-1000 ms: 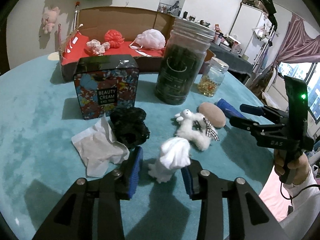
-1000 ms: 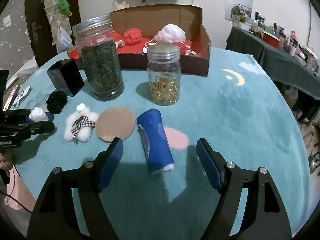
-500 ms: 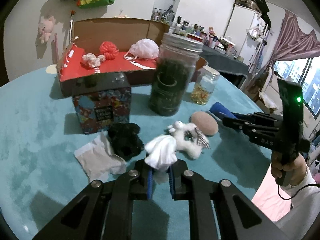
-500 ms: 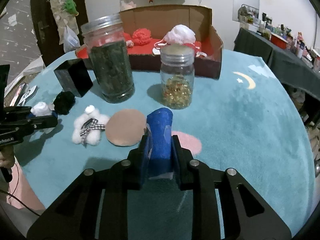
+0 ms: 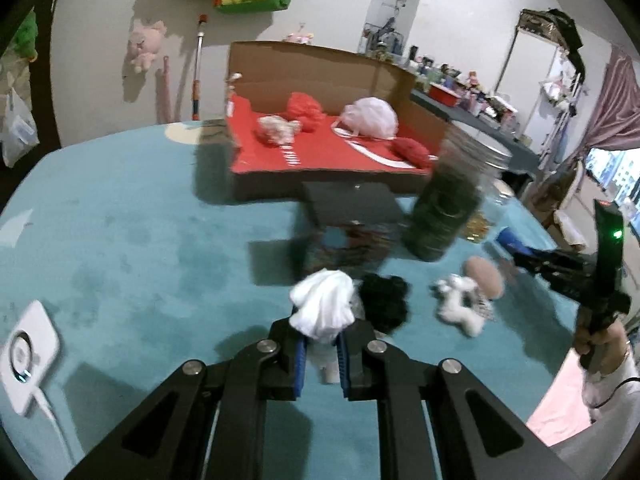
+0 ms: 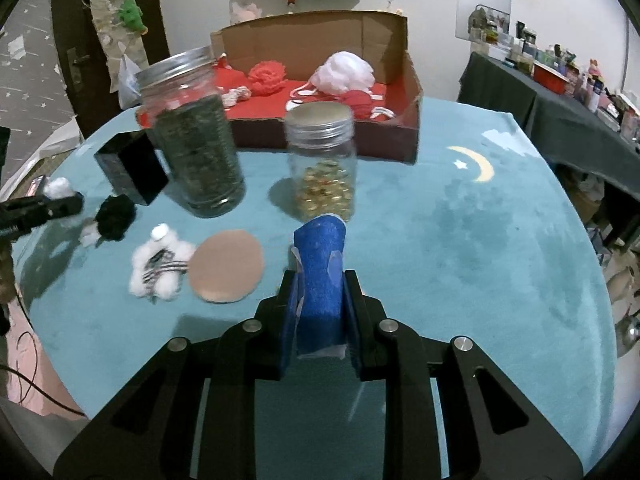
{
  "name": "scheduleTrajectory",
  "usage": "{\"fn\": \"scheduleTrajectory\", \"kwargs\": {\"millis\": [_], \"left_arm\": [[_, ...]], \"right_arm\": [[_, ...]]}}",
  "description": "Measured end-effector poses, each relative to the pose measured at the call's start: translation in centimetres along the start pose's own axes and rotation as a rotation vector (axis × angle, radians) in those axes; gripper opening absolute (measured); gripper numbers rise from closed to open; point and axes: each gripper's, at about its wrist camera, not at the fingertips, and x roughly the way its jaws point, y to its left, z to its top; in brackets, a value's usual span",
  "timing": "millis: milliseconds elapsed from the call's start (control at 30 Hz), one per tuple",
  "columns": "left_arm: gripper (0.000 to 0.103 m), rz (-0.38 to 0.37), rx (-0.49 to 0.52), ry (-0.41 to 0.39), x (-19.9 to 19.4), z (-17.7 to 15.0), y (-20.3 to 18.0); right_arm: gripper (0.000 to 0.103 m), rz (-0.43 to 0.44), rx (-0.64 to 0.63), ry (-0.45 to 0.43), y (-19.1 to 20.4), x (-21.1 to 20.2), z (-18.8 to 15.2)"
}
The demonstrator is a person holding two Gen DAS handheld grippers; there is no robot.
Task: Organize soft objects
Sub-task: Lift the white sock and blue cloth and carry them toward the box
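My left gripper (image 5: 322, 344) is shut on a white soft bundle (image 5: 322, 308) and holds it above the teal table cover. My right gripper (image 6: 320, 300) is shut on a blue foam roll (image 6: 320, 272) that points toward the jars. On the cover between them lie a black fuzzy ball (image 6: 116, 216), a white plush with a checked bow (image 6: 160, 268) and a tan round pad (image 6: 226, 266). The open cardboard box (image 6: 412, 80) at the back has a red floor holding a red puff (image 6: 268, 76) and a pale mesh puff (image 6: 344, 72).
A tall jar of dark leaves (image 6: 192, 140), a small jar of golden beads (image 6: 324, 168) and a black tin (image 6: 132, 168) stand in front of the box. A white device with a cable (image 5: 24, 352) lies at the table's left edge. A person's hand (image 5: 600, 340) grips the right tool.
Both grippers closed, the left on the white bundle and the right on the blue roll. The left one then lifted its bundle and swung left; the right stayed put.
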Motion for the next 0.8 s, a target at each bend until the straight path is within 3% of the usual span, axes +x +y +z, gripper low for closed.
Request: {"fn": "scheduleTrajectory", "kwargs": {"millis": [367,800], "left_arm": [[0.013,0.060,0.111,0.068,3.6,3.1,3.1],[0.013,0.025,0.224,0.071,4.9,6.6,2.9]], "right_arm": [[0.021,-0.021,-0.079,0.004,-2.9,1.4,3.2],[0.021,-0.014,-0.212,0.025,-3.7,3.0,6.7]]}}
